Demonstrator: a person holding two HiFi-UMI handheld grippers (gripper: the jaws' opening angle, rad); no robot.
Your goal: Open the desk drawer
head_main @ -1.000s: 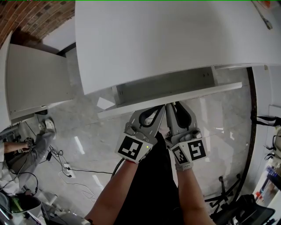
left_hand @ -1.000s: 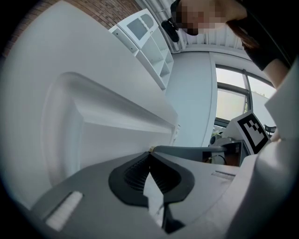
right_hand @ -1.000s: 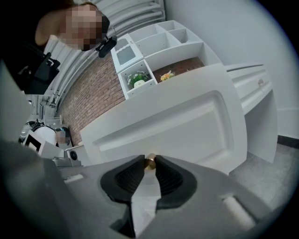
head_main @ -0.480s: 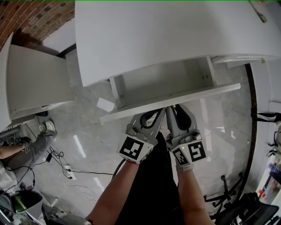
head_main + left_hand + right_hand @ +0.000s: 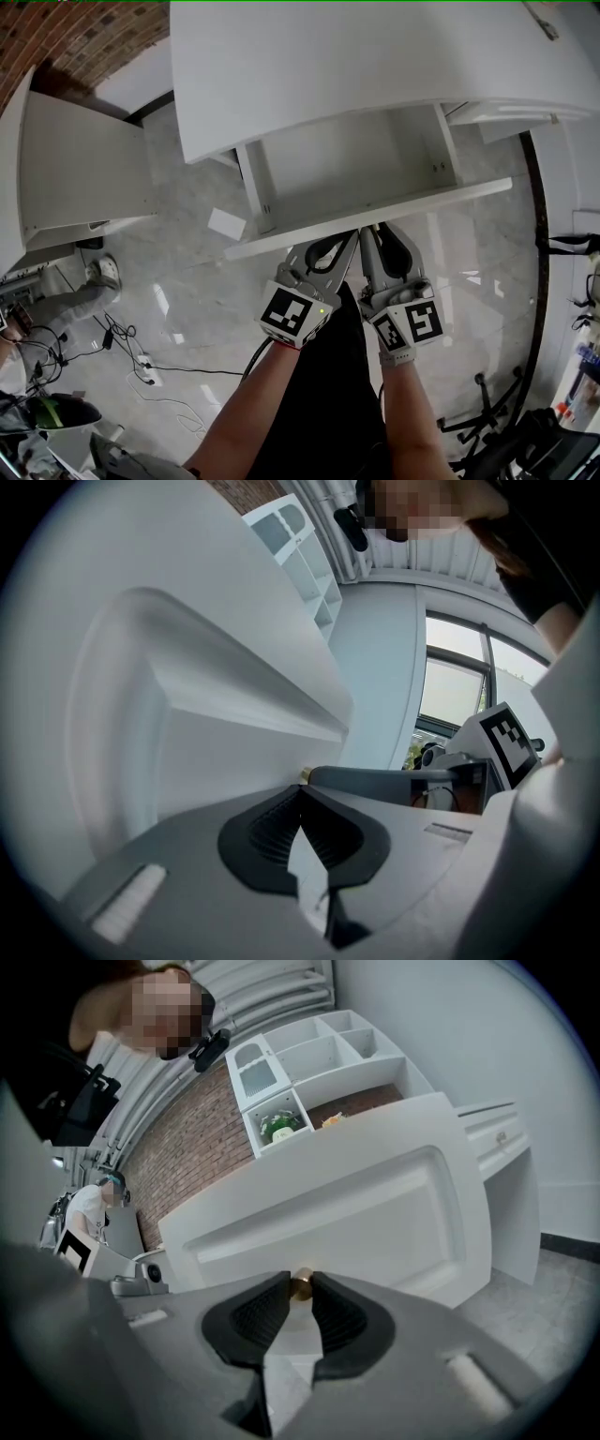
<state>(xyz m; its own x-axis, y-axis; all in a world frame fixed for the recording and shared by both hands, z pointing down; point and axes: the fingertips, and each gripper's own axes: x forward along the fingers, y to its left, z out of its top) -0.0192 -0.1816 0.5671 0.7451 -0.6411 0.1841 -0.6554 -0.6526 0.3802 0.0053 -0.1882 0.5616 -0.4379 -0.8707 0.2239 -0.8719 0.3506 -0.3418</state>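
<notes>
The white desk has its drawer pulled partway out, and the drawer's inside shows bare. Both grippers meet at the middle of the drawer front. My right gripper is shut on the small brass knob of the panelled drawer front, with its pads pressed on either side. My left gripper lies close beside it. Its jaws are shut tip to tip with nothing between them. A sliver of the knob shows just beyond them.
A white cabinet stands to the left on the marble floor. A paper sheet and cables lie on the floor, and a chair base is at lower right. A shelf unit hangs on the brick wall.
The drawer has slid further out from under the desk toward me, and more of its inside now shows. Both grippers have moved back with the drawer front.
</notes>
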